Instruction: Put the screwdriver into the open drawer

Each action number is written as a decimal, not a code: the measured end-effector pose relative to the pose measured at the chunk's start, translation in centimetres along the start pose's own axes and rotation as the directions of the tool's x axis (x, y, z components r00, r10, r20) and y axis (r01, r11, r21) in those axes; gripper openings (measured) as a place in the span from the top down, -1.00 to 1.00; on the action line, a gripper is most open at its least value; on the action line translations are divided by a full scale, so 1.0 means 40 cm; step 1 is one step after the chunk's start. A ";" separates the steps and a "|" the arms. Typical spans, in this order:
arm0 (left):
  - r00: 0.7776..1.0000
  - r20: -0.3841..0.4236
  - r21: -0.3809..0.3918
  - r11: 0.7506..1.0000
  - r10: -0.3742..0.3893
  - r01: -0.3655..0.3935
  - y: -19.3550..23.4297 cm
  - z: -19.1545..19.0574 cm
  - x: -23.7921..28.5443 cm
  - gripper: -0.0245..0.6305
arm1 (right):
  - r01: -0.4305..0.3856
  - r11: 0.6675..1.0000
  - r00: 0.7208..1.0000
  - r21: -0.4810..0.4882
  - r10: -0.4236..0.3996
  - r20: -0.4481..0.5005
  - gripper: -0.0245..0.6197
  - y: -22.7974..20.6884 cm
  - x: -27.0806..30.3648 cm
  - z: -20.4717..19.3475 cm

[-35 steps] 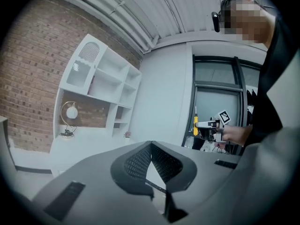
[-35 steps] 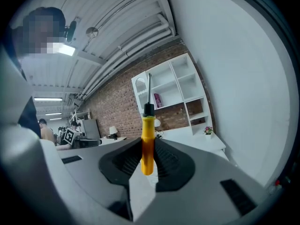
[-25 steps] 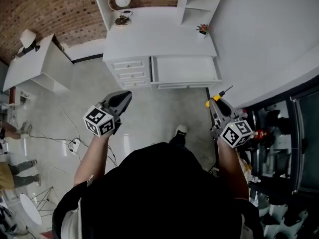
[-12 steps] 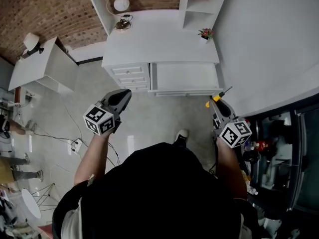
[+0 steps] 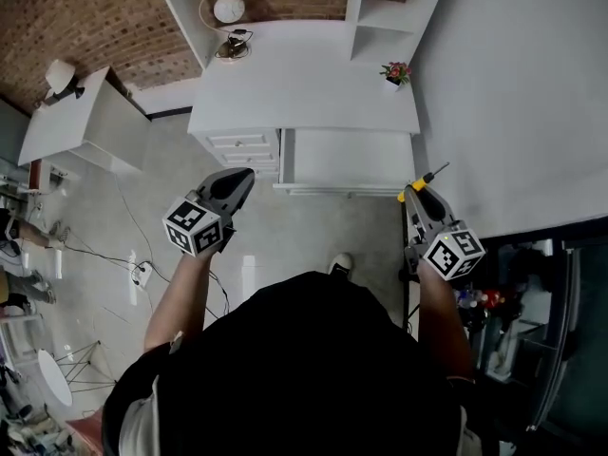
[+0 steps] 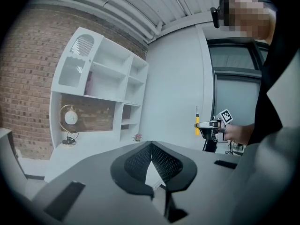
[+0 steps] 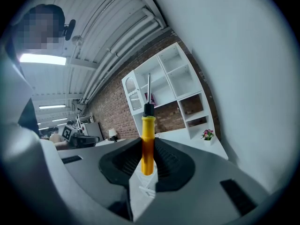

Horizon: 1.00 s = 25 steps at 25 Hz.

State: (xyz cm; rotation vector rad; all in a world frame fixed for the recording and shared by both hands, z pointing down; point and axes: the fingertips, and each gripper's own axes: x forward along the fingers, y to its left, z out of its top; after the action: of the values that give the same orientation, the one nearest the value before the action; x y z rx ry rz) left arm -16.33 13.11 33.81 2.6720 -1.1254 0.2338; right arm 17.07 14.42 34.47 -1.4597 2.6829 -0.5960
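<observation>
A screwdriver (image 7: 147, 142) with a yellow handle and a thin metal shaft stands upright between the jaws of my right gripper (image 7: 148, 159), which is shut on it. In the head view that right gripper (image 5: 420, 194) hangs at the right, just in front of the open drawer (image 5: 347, 160) of the white desk (image 5: 304, 88), with the screwdriver (image 5: 421, 183) poking forward. My left gripper (image 5: 237, 180) hovers at the left in front of the small drawers, its jaws closed together on nothing. The left gripper (image 6: 151, 146) view also catches the screwdriver (image 6: 197, 124) in the distance.
On the desk stand a round clock lamp (image 5: 228, 9) and a small flower pot (image 5: 396, 72), under white shelves (image 5: 380, 12). A white side table (image 5: 81, 122) stands left. Cables (image 5: 142, 269) lie on the floor. Dark glass doors (image 5: 560, 331) fill the right. The person's shoe (image 5: 340, 263) is below the drawer.
The desk and drawer have shifted nearer as the person steps forward. The right gripper with the screwdriver has risen slightly toward the drawer's right front corner. The left gripper keeps its place.
</observation>
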 end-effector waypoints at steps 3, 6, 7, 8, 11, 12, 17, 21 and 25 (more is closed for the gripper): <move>1.000 -0.001 -0.001 1.000 0.011 -0.011 0.011 0.015 0.043 0.87 | -0.013 1.000 1.000 0.008 0.013 -0.007 0.66 -0.044 0.032 0.014; 0.999 0.005 -0.017 0.999 0.034 -0.034 0.027 0.030 0.079 0.87 | -0.036 0.999 0.999 0.010 0.036 -0.009 0.66 -0.076 0.067 0.037; 0.999 0.004 -0.022 0.999 0.043 -0.043 0.031 0.033 0.090 0.87 | -0.045 0.999 0.999 0.009 0.045 -0.011 0.66 -0.086 0.078 0.046; 0.999 0.001 -0.027 0.998 0.052 -0.052 0.034 0.035 0.102 0.87 | -0.053 0.999 0.999 0.009 0.053 -0.012 0.66 -0.098 0.088 0.054; 0.997 -0.003 -0.032 0.997 0.074 -0.074 0.042 0.042 0.137 0.87 | -0.072 0.997 0.997 0.009 0.072 -0.018 0.66 -0.137 0.112 0.070; 0.997 -0.001 -0.032 0.996 0.080 -0.080 0.045 0.046 0.148 0.87 | -0.078 0.997 0.997 0.008 0.078 -0.020 0.66 -0.150 0.119 0.075; 0.994 0.001 -0.027 0.993 0.112 -0.112 0.046 0.065 0.201 0.87 | -0.097 0.995 0.995 0.005 0.097 -0.024 0.66 -0.217 0.133 0.103; 0.990 0.000 -0.017 0.990 0.139 -0.139 0.040 0.077 0.246 0.87 | -0.109 0.994 0.994 0.014 0.109 -0.028 0.66 -0.280 0.138 0.127; 0.988 -0.034 0.007 0.988 0.153 -0.153 0.015 0.058 0.294 0.87 | -0.123 0.992 0.992 0.023 0.123 -0.031 0.66 -0.333 0.138 0.136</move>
State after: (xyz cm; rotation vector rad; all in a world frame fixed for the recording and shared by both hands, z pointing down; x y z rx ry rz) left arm -8.49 4.05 34.44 2.5761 -1.3224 0.3082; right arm 25.80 1.73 34.86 -1.2791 2.7573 -0.6423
